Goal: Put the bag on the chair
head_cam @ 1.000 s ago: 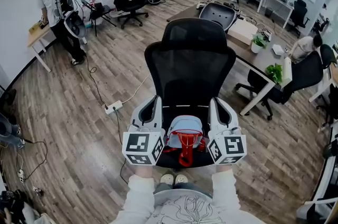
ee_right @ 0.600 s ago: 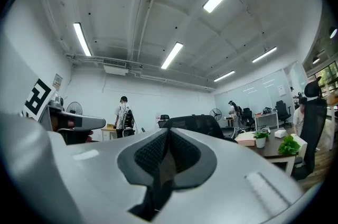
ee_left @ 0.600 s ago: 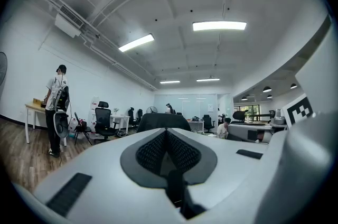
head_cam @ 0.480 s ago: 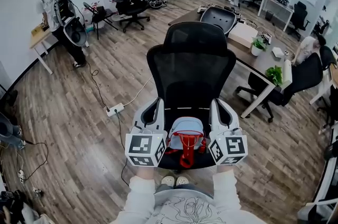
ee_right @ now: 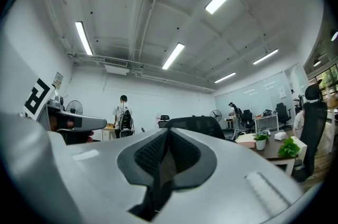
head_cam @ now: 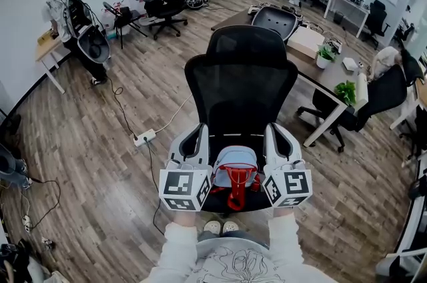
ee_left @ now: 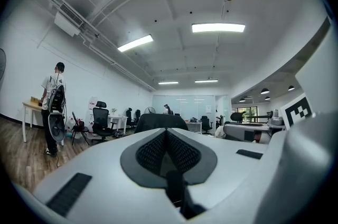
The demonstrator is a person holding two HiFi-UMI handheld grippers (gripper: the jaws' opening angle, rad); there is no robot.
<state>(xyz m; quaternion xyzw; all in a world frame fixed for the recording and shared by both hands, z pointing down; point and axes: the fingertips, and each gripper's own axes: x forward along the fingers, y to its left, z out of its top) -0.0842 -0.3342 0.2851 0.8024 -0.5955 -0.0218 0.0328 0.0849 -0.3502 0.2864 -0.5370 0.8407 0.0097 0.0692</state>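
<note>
Bag sits low at the chair seat. The left gripper and right gripper are pressed tight, each pinching a dark strap — both the same.

The black chair stands on the wood floor, a light blue bag at the front of its seat. A white power strip lies on the floor nearby.

Person in cream long sleeves, left sleeve and right sleeve; pale top printed with dark line-drawn flowers; light shoe toes. Left gripper, right gripper: rounded pale-grey shells, each carrying cube of black-and-white square markers. Pads black, mesh-textured.
</note>
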